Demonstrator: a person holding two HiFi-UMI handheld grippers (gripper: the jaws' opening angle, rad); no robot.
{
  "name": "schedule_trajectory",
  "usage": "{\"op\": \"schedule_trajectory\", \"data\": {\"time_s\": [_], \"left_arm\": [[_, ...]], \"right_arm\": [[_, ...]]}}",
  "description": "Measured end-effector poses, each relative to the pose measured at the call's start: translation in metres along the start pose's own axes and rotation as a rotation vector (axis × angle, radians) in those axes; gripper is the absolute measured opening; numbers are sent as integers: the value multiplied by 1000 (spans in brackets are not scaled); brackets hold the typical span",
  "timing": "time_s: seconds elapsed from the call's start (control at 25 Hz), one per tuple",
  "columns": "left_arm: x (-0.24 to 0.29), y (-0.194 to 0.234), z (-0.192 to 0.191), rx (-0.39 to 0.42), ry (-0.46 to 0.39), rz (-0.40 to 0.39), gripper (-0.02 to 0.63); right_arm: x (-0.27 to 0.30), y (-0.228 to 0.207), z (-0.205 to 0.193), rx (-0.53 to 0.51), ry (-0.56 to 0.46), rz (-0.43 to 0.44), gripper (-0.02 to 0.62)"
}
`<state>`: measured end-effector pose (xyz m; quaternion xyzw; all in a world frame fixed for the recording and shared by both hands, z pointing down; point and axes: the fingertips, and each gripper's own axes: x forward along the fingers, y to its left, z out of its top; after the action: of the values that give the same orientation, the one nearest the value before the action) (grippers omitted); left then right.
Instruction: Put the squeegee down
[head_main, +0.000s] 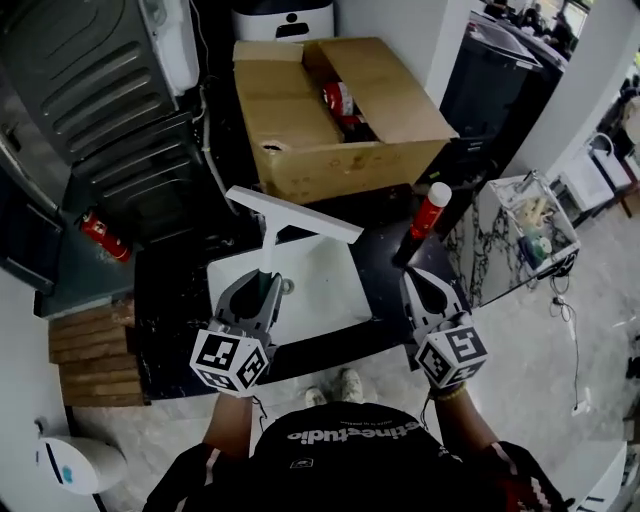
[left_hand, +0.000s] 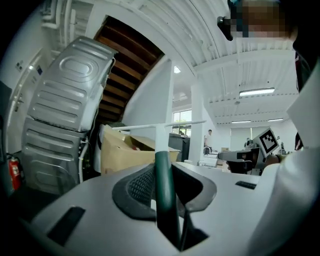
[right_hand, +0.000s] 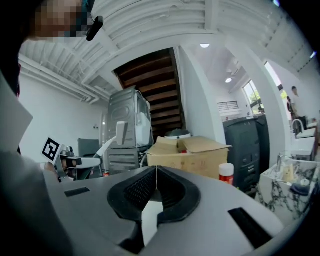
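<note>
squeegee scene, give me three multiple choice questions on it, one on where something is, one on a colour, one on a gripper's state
1. Where is the cardboard box?
A on the floor behind the person
B ahead of the person, beyond the squeegee's blade
C hanging from the ceiling

2. What colour is the part of the squeegee handle between the left gripper's jaws?
A dark green
B red
C yellow

3. What state is the right gripper in?
A open wide
B shut on the squeegee
C shut with nothing in it

Answers:
1 B, the head view shows the box past the white blade.
2 A, the left gripper view shows a green handle between the pads.
3 C, the right gripper view shows the jaw tips meeting with nothing between them.
</note>
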<state>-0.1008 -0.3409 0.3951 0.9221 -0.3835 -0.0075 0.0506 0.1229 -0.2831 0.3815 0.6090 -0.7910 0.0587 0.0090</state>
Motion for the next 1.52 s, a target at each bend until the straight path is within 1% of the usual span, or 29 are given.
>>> {"op": "schedule_trajectory", "data": {"time_s": [0.12, 0.2, 0.28, 0.36, 0.44, 0.52, 0.6, 0.68, 0.8, 0.84, 0.92, 1.0, 1.04, 1.08, 1.12, 1.16, 1.24, 1.36, 1.44, 1.52], "left_arm": [[50, -37, -29, 4, 67, -109, 98], [82, -63, -58, 18, 131, -191, 98], [112, -97, -95, 34, 214, -302, 98], [138, -135, -134, 44, 312, -408, 98], [153, -172, -170, 59, 416, -498, 98], [161, -205, -202, 77, 500, -570, 98], [169, -228, -230, 104, 567, -615, 98], [175, -242, -259, 167, 635, -635, 98], [179, -248, -297, 294, 736, -624, 98], [179, -249, -305, 320, 766, -617, 98], [177, -253, -314, 332, 812, -617, 100], [178, -256, -318, 303, 815, -619, 101], [180, -257, -317, 267, 803, -617, 104], [182, -257, -312, 222, 788, -614, 119], [185, -257, -306, 183, 772, -610, 156], [187, -255, -299, 165, 753, -605, 173], [193, -245, -279, 170, 704, -582, 179], [198, -215, -231, 146, 591, -506, 179], [198, -188, -187, 110, 480, -441, 177], [192, -154, -139, 71, 348, -368, 145]], "right_arm": [[-24, -48, -18, 24, 21, -132, 38], [-43, -77, -28, 34, 23, -219, 40], [-70, -102, -38, 49, 20, -312, 39], [-95, -124, -50, 69, 29, -384, 38], [-119, -138, -63, 94, 49, -444, 39], [-141, -146, -79, 126, 66, -499, 40], [-157, -153, -93, 150, 81, -535, 40], [-168, -157, -105, 167, 96, -556, 40], [-181, -158, -115, 183, 115, -573, 40], [-184, -159, -116, 187, 119, -576, 40], [-189, -160, -118, 193, 127, -579, 40], [-191, -161, -118, 195, 131, -579, 40], [-190, -162, -117, 193, 132, -577, 40], [-189, -162, -116, 189, 132, -572, 40], [-187, -162, -113, 184, 131, -565, 40], [-184, -162, -110, 176, 128, -556, 40], [-176, -162, -101, 160, 116, -534, 40], [-159, -159, -83, 134, 89, -494, 40], [-143, -155, -67, 116, 65, -455, 40], [-115, -149, -50, 87, 34, -384, 40]]}}
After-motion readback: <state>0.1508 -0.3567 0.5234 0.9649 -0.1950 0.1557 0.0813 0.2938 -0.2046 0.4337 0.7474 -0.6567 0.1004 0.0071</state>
